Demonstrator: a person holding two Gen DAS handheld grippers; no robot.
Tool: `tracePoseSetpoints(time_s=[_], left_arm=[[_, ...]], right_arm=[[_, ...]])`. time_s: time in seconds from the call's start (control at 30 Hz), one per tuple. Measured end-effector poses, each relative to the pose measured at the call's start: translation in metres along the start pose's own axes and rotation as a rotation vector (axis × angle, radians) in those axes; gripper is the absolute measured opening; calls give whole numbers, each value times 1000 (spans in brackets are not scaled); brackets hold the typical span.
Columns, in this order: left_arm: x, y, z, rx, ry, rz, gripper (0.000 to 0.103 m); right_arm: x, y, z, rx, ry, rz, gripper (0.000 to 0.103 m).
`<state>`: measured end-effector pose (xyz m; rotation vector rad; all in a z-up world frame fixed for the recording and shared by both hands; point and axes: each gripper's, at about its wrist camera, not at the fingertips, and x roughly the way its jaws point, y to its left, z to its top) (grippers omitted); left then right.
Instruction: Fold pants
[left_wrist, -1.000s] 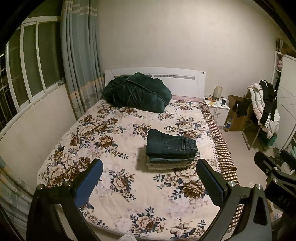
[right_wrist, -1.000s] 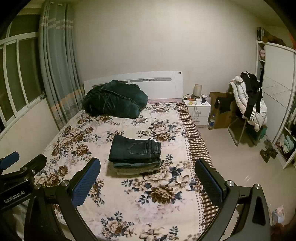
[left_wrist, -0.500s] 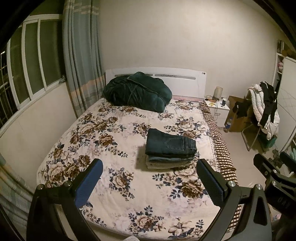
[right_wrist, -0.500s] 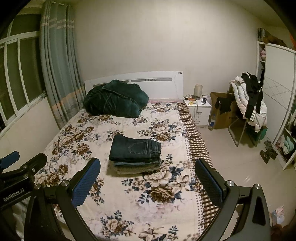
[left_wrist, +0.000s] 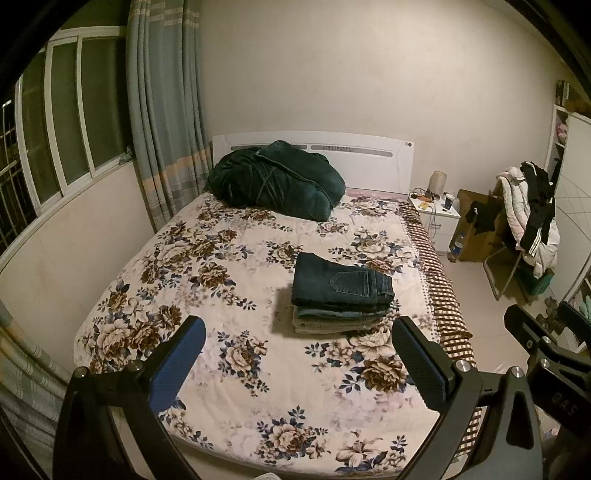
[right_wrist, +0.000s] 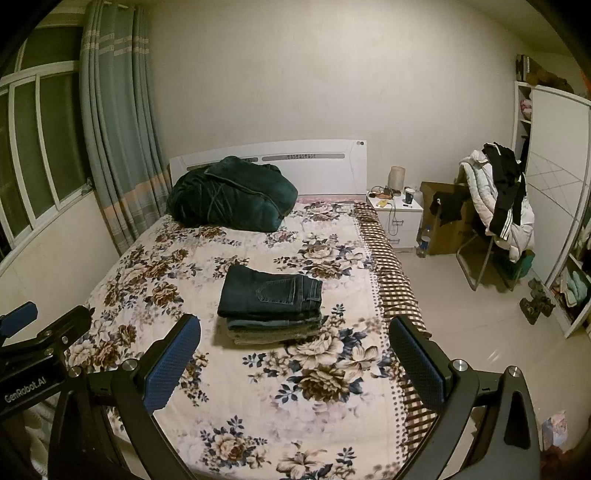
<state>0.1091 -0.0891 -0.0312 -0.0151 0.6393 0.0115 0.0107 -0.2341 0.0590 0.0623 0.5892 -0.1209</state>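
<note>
A stack of folded pants (left_wrist: 341, 295) lies on the floral bed (left_wrist: 221, 280), right of its middle, with dark blue jeans on top and lighter pairs beneath. It also shows in the right wrist view (right_wrist: 271, 304). My left gripper (left_wrist: 297, 339) is open and empty, held back over the foot of the bed, well short of the stack. My right gripper (right_wrist: 295, 339) is open and empty, likewise near the foot of the bed. The right gripper's body shows at the left wrist view's right edge (left_wrist: 543, 347).
A dark green bundled blanket (left_wrist: 277, 181) lies at the white headboard. A window and curtain (left_wrist: 162, 110) are on the left. A nightstand (left_wrist: 436, 214), a cardboard box and a chair heaped with clothes (left_wrist: 532, 218) stand right of the bed on tiled floor.
Both grippers have drifted back and up slightly from the bed. The stack has not moved and both grippers stay open.
</note>
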Motion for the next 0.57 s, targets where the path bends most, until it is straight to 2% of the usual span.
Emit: tracePoseSetpoints(time_s=[0.57], left_arm=[[-1, 2, -3, -1, -14, 4, 103]], right_arm=[[0, -1, 1, 0, 0, 3, 103]])
